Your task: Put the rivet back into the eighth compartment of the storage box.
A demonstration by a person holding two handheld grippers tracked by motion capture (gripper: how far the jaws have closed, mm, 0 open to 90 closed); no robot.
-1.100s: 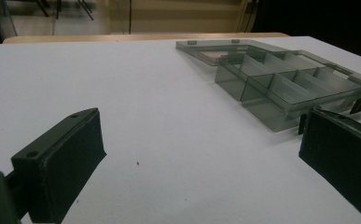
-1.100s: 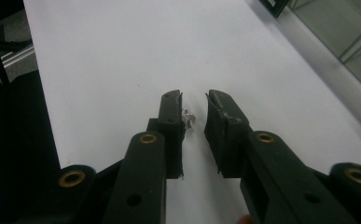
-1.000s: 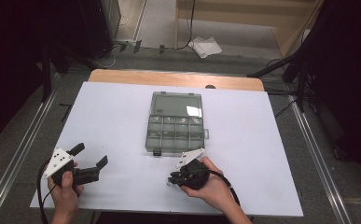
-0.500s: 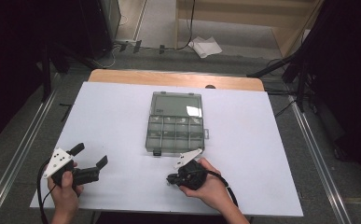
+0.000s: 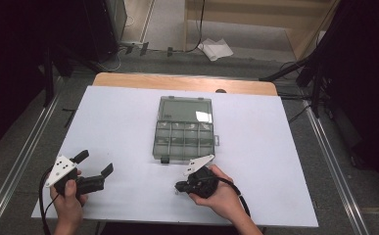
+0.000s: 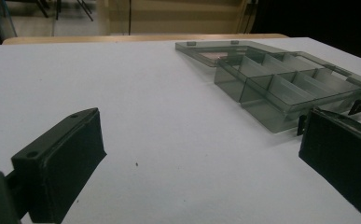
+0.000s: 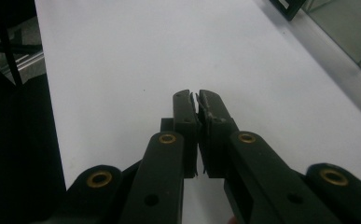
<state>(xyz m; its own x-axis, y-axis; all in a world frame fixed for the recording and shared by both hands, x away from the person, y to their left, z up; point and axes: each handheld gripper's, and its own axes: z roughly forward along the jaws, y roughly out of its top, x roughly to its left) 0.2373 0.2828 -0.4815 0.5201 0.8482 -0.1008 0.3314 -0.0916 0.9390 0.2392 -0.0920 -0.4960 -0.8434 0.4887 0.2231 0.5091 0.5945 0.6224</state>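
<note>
Smoke-grey plastic, the compartment box (image 5: 184,131) lay open at the middle of the white table (image 5: 118,117), lid flat behind its dividers, as I held both tools short of it. My left gripper (image 5: 93,169) stood with jaws spread wide, well apart from the box at the near left. My right gripper (image 5: 179,186), jaws pressed together on nothing, hung just off the box's near edge. To work it well, I judged, that right tool needed opening before approaching the front latch (image 6: 302,125) squarely.
</note>
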